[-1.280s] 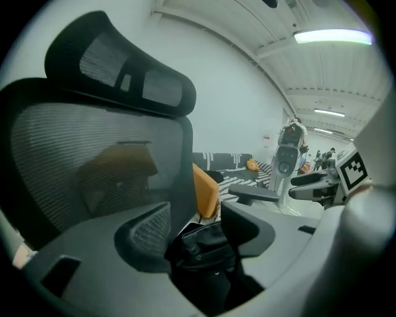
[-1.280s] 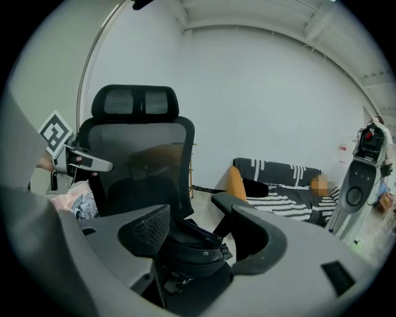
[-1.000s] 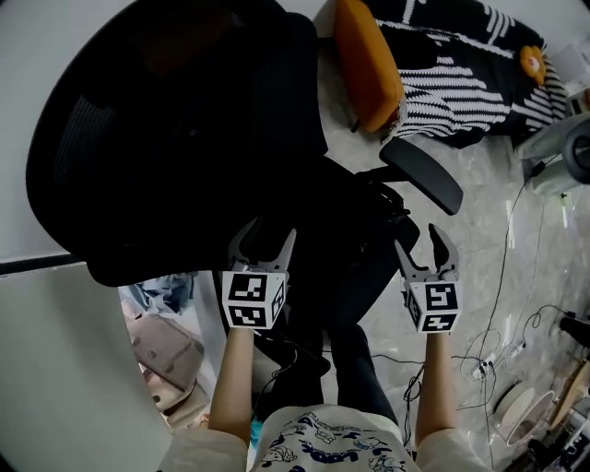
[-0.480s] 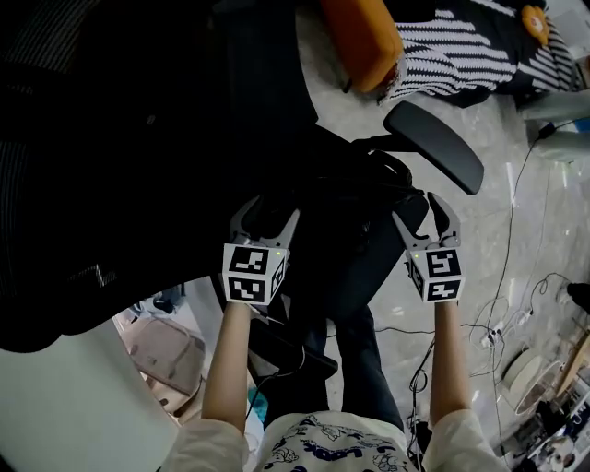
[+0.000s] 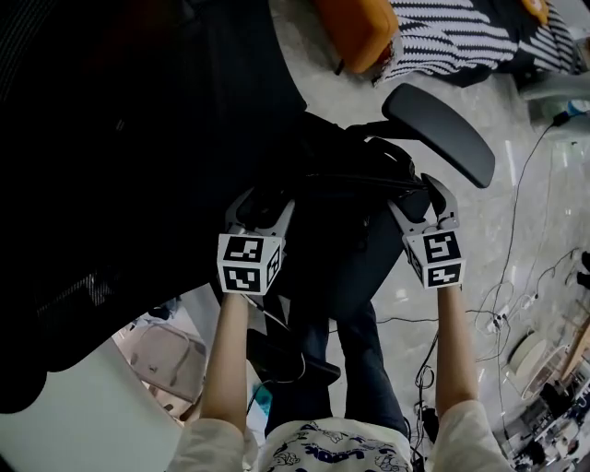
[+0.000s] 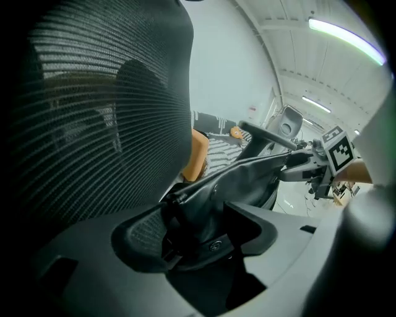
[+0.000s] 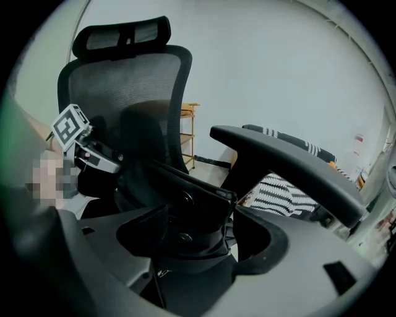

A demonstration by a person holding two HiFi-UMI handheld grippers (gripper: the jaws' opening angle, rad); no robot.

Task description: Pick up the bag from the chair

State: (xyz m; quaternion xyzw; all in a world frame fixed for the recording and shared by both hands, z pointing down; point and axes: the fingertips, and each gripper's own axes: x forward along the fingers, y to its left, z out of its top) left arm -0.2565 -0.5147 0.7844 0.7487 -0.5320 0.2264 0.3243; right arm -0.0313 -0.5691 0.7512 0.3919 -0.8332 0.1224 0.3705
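Observation:
A black leather bag [image 5: 355, 175] lies on the seat of a black mesh office chair [image 5: 111, 138], beside the chair's armrest [image 5: 438, 134]. My left gripper [image 5: 263, 205] stands open at the bag's left end, and a riveted fold of the bag [image 6: 210, 204] fills the gap between its jaws. My right gripper [image 5: 422, 198] is open at the bag's right end, where the bag's edge [image 7: 185, 207] lies between the jaws. The chair's backrest [image 7: 124, 105] rises behind the bag. The seat under the bag is too dark to make out.
The armrest [image 7: 291, 164] runs close above my right gripper. On the floor behind the chair are an orange cushion [image 5: 355, 28] and a black-and-white striped cloth [image 5: 461, 37]. Cables [image 5: 502, 313] trail over the floor at right. A beige bag [image 5: 166, 355] sits at lower left.
Both grippers have moved forward to the bag's two ends and now have it between their jaws. The jaw spread looks unchanged. The head view has shifted closer to the chair.

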